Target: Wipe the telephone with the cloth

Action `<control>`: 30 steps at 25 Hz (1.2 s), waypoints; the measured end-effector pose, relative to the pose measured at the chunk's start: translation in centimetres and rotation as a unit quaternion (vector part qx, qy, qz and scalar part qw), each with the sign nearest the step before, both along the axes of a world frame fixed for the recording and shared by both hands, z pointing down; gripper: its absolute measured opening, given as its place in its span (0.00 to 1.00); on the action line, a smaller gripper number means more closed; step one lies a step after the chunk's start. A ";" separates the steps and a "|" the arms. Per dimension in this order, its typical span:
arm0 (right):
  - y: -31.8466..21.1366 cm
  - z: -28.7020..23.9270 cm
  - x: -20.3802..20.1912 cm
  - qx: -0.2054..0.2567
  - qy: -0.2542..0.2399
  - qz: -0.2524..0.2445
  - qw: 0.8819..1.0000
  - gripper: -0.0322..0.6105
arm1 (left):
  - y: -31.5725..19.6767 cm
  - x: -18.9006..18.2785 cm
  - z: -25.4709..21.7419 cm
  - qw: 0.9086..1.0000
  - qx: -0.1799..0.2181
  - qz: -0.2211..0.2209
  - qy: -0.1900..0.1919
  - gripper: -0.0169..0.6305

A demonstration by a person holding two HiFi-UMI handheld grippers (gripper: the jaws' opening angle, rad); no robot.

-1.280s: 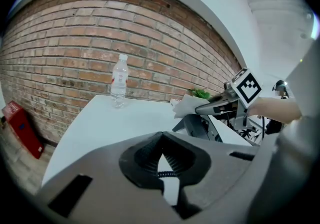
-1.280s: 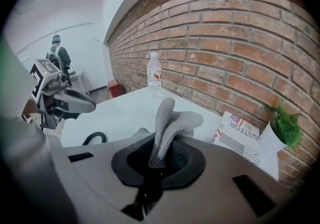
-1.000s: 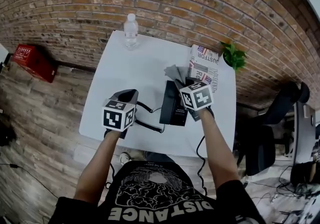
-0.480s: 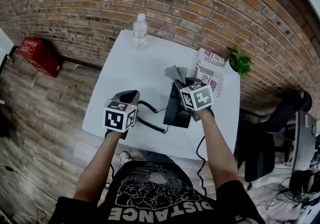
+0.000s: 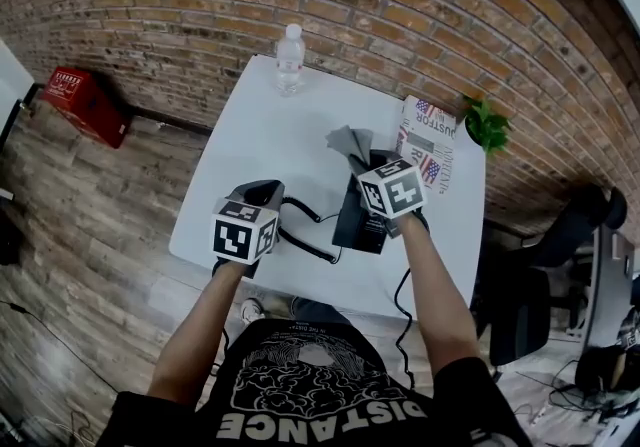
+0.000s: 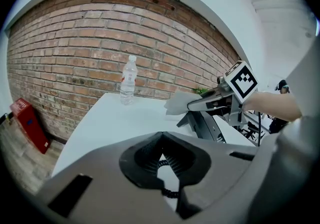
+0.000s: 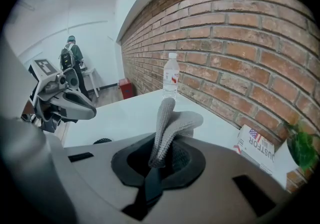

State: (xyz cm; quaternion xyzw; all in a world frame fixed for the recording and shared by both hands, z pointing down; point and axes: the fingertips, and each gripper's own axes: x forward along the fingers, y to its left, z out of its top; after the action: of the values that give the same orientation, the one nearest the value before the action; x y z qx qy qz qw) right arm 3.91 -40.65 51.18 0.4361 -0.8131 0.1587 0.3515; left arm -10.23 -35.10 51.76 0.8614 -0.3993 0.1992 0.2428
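The black telephone (image 5: 360, 220) stands on the white table (image 5: 270, 135), right of the middle. My right gripper (image 5: 366, 163) hovers over its far end, shut on a grey cloth (image 5: 350, 143) that sticks up from the jaws (image 7: 172, 123). My left gripper (image 5: 262, 193) is left of the telephone, over the table's front part. Its jaws are together on the coiled black cord (image 6: 163, 162), which loops across the table (image 5: 305, 243) to the telephone. I cannot make out the handset. The left gripper view shows the telephone (image 6: 205, 127) under the right gripper.
A water bottle (image 5: 289, 57) stands at the table's far edge by the brick wall. A magazine (image 5: 430, 140) lies at the far right, with a small green plant (image 5: 487, 123) beside it. A red box (image 5: 80, 100) sits on the floor to the left. An office chair (image 5: 560, 235) is at the right.
The head view has drifted, so the table sits a little further right and up. Both grippers keep nearly the same places relative to the telephone.
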 end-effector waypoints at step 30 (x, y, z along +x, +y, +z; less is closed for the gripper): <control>6.6 3.9 -3.4 -0.015 0.049 -0.017 0.999 0.07 | 3.4 -2.9 0.3 1.000 -0.001 0.014 0.011 0.04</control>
State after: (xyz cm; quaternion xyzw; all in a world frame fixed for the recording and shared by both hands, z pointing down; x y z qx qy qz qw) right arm 0.48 -34.06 55.06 0.4242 -0.7996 0.1436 0.4000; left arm -13.10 -31.73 52.02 0.8689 -0.3840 0.1934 0.2451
